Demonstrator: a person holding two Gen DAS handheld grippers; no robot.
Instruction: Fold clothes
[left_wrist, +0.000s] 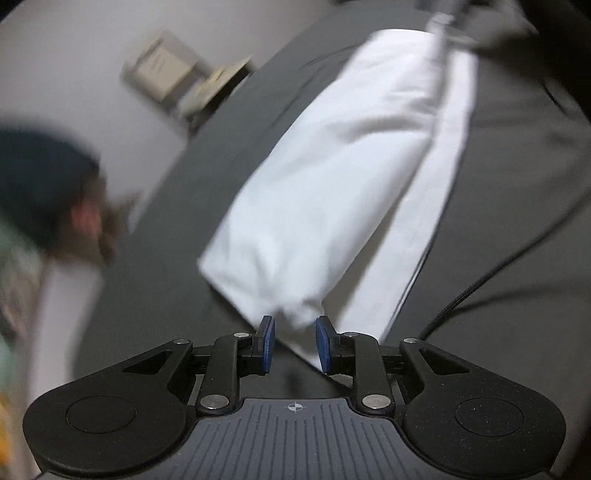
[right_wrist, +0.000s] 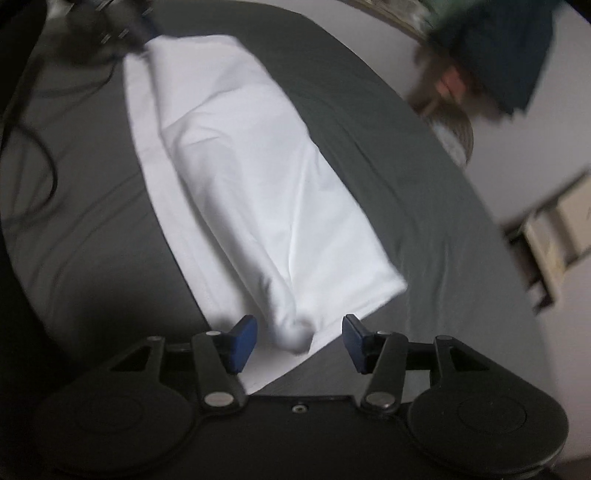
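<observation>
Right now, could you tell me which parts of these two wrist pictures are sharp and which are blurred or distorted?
Left wrist view: the left gripper and its blue fingertips are sharp, while the white folded garment and the background are motion-smeared. Right wrist view: the right gripper is crisp but dim, and the garment's edges are soft. In both, fisheye distortion bends the dark grey cloth-covered surface.

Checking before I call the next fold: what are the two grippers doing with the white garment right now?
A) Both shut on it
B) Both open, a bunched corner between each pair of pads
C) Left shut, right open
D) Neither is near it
B: the left gripper and right gripper both show gaps around the garment.
</observation>
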